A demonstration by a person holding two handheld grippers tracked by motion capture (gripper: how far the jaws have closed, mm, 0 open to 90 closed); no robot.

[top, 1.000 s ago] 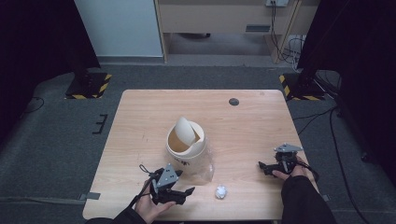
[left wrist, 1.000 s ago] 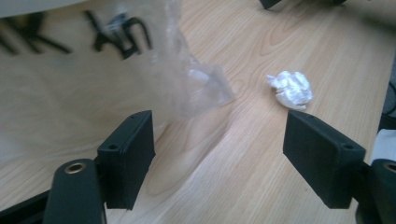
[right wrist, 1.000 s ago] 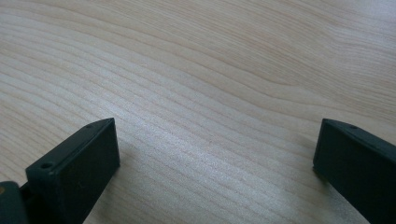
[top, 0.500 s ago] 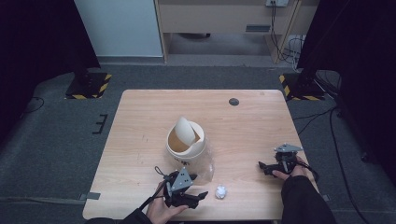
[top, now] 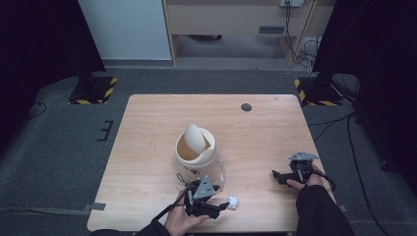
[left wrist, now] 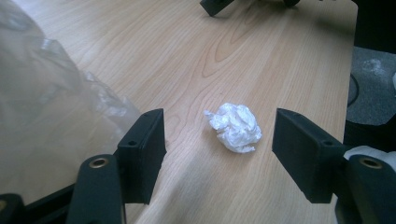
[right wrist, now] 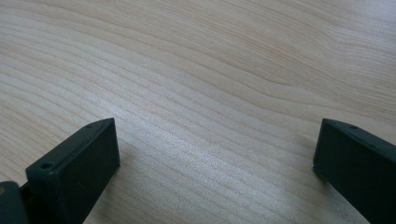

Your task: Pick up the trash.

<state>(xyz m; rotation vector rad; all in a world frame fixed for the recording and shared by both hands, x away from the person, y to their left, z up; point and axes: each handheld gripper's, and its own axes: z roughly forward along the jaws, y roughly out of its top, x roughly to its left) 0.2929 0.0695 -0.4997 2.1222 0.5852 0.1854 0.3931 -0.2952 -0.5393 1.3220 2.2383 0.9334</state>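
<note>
With its jaws spread wide, the left gripper (left wrist: 219, 154) frames a crumpled paper wad (left wrist: 234, 126) lying just ahead on the table (top: 147, 147), not yet gripped. Just beside it stands a small swing-lid bin (top: 195, 150), likely its destination. Well apart, the right gripper (top: 285, 178) rests wide and empty.

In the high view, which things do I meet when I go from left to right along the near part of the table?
Left gripper → crumpled white paper ball → right gripper, all on the wooden table.
</note>
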